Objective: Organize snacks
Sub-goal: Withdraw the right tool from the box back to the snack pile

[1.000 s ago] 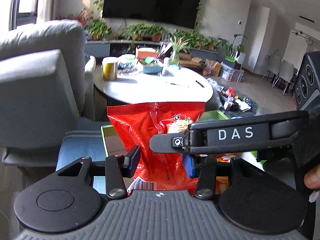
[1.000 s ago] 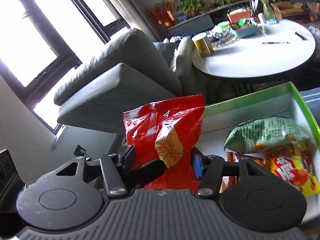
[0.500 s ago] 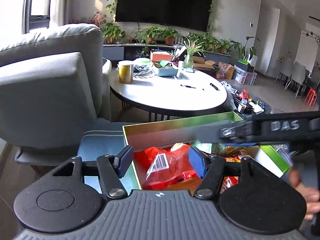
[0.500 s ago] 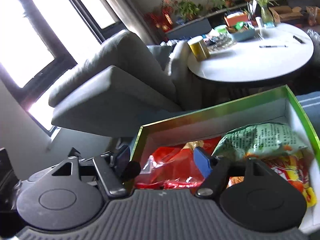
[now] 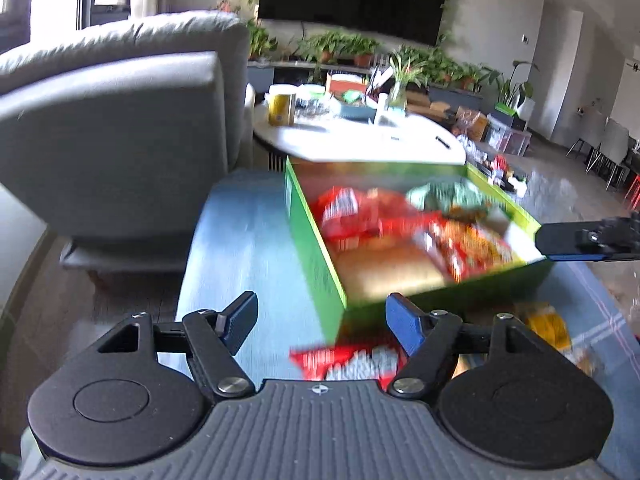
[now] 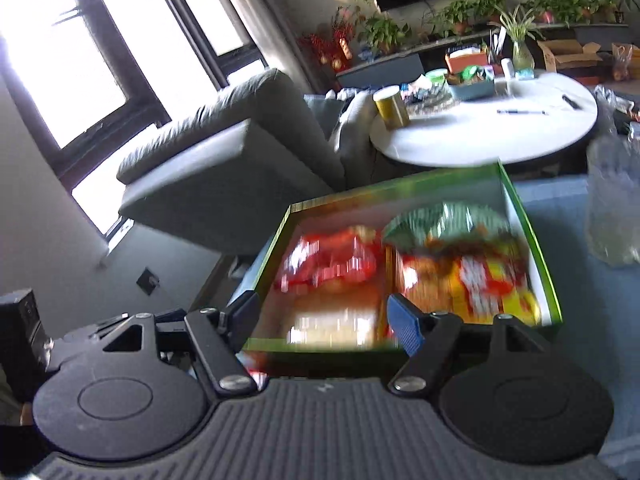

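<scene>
A green box [image 5: 316, 252] sits on a blue cloth and holds several snack packets: a red bag [image 5: 352, 212] at its back left, a green bag [image 5: 444, 196] at the back right, orange-yellow packets in front. The box also shows in the right wrist view [image 6: 536, 240], with the red bag [image 6: 332, 264] and green bag [image 6: 444, 220]. My left gripper [image 5: 322, 322] is open and empty, in front of the box's near corner, above a red-and-white packet [image 5: 344, 362] on the cloth. My right gripper [image 6: 324, 318] is open and empty at the box's front edge. Both views are blurred.
A yellow packet [image 5: 548, 324] lies on the cloth right of the box front. A grey armchair [image 5: 120, 128] stands to the left, a round white table [image 5: 360, 140] with a yellow can behind the box. A clear plastic bag [image 6: 612, 200] stands to the right.
Both grippers held the red bag a second ago, then let it go into the box. Both have since pulled back from the box, open and empty.
</scene>
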Demonstrator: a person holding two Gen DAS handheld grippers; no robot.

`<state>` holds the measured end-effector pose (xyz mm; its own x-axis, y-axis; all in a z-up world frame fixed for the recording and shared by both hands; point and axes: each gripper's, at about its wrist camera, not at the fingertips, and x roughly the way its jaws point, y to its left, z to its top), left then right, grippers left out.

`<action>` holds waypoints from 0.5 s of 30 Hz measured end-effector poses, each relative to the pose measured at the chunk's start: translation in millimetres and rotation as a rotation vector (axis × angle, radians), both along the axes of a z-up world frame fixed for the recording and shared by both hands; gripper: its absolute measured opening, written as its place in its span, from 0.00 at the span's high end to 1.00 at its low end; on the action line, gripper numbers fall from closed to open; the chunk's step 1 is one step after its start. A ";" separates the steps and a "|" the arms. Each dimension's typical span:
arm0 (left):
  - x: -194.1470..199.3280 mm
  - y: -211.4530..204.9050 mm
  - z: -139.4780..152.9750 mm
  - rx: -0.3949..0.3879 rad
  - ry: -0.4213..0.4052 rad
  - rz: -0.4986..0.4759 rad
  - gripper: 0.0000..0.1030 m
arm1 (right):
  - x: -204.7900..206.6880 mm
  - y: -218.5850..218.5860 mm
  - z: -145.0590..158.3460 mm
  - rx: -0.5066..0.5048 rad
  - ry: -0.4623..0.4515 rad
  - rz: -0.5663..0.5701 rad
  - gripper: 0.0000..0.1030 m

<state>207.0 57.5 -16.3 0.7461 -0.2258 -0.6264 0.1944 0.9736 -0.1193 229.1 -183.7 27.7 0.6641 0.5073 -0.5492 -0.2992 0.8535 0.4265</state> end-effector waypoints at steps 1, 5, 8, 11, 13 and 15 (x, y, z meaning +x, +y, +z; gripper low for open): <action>-4.5 -0.5 -4.4 0.001 0.014 -0.001 0.34 | -6.7 0.3 -3.6 -0.007 0.007 0.002 0.35; -20.0 -6.3 -20.3 0.023 0.050 -0.017 0.34 | -28.7 1.0 -14.2 -0.014 0.034 0.018 0.35; -28.3 -10.6 -30.1 0.048 0.070 -0.015 0.34 | -42.4 -1.1 -18.9 -0.011 0.049 0.024 0.35; -34.0 -10.7 -35.2 0.031 0.086 -0.011 0.34 | -52.9 -4.2 -22.4 -0.010 0.063 0.014 0.35; -36.3 -10.3 -36.6 0.024 0.093 -0.008 0.34 | -57.9 -8.5 -25.4 -0.001 0.072 0.009 0.35; -37.0 -10.7 -37.3 0.027 0.096 -0.001 0.34 | -61.3 -10.5 -28.0 0.007 0.080 0.003 0.35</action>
